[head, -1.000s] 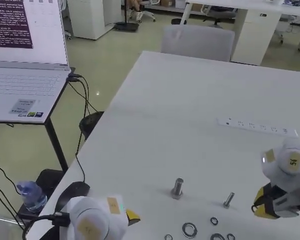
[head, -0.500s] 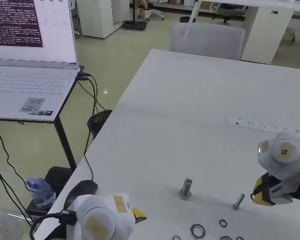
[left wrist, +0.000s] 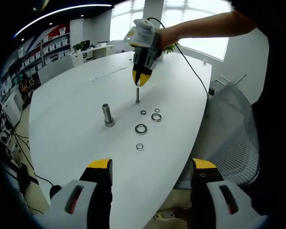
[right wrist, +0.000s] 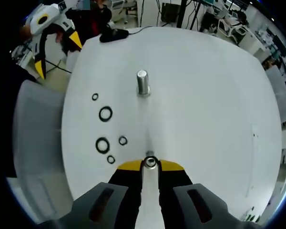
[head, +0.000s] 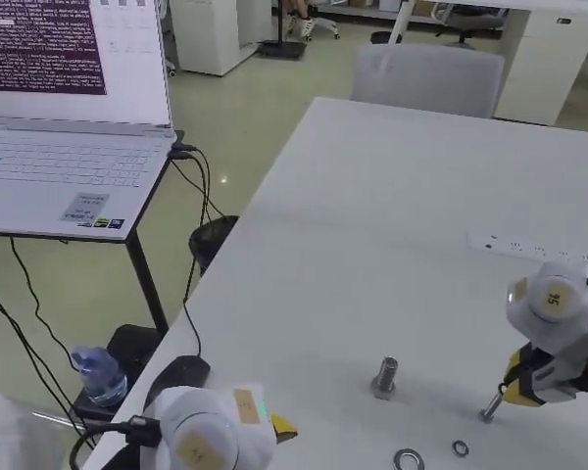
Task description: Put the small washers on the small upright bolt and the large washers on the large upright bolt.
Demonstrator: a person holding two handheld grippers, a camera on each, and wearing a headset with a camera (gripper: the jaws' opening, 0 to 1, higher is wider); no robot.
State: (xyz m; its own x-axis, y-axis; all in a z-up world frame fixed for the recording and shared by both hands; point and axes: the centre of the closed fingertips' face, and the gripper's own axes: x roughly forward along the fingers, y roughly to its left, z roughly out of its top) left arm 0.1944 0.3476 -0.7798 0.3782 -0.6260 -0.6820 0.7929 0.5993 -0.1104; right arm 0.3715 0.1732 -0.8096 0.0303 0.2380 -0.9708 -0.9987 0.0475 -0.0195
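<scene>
The table (head: 392,215) is white. The left gripper (left wrist: 151,166) and right gripper (left wrist: 137,82) are white and grey with bright yellow tips. The large bolt (left wrist: 107,114), the small bolt (left wrist: 137,95) and the loose washers (left wrist: 141,129) are shiny silver, and so is the small washer (right wrist: 150,162) in the right gripper. The laptop (head: 59,166) is white, with a dark purple screen and pale writing. The floor (head: 225,127) is pale green. The chair (head: 426,78) is grey.

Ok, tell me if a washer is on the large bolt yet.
No, the large bolt stands bare, and the washers lie flat on the table beside it.
</scene>
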